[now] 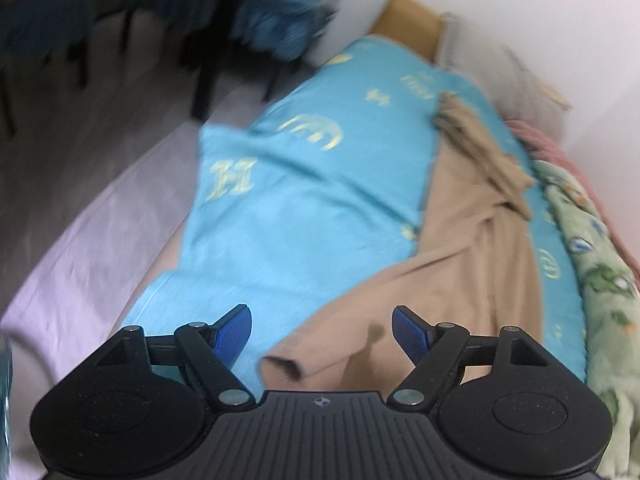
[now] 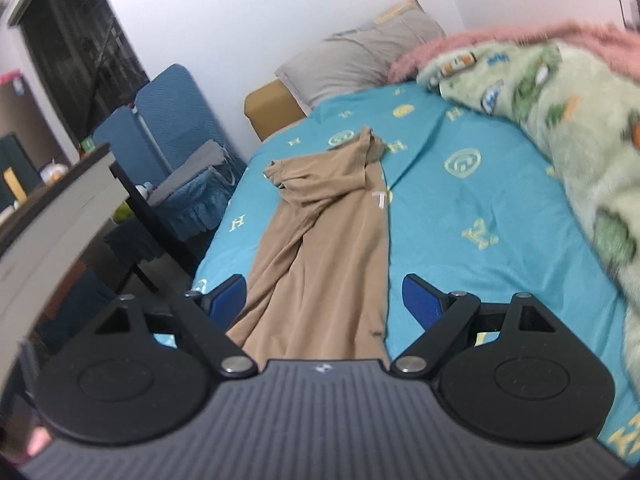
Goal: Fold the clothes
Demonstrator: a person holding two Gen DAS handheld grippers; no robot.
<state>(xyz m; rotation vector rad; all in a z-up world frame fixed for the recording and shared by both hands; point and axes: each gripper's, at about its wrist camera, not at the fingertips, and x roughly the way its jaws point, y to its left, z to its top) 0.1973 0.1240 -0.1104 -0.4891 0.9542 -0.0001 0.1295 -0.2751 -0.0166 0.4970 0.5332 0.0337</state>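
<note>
A tan garment (image 1: pixel 460 248) lies stretched along the turquoise sheet (image 1: pixel 304 200) of a bed, bunched at its far end. It also shows in the right wrist view (image 2: pixel 328 240), on the same sheet (image 2: pixel 460 216). My left gripper (image 1: pixel 322 330) is open and empty, hovering just above the garment's near hem. My right gripper (image 2: pixel 324 300) is open and empty, with the garment's near end between and below its blue pads (image 2: pixel 420 300). Neither gripper touches the cloth.
A green patterned fleece blanket (image 2: pixel 560 128) and a pink one (image 2: pixel 540 40) are heaped along the bed's wall side. A grey pillow (image 2: pixel 360 60) lies at the head. Blue chairs (image 2: pixel 172 128) and a dark table (image 2: pixel 60 200) stand beside the bed.
</note>
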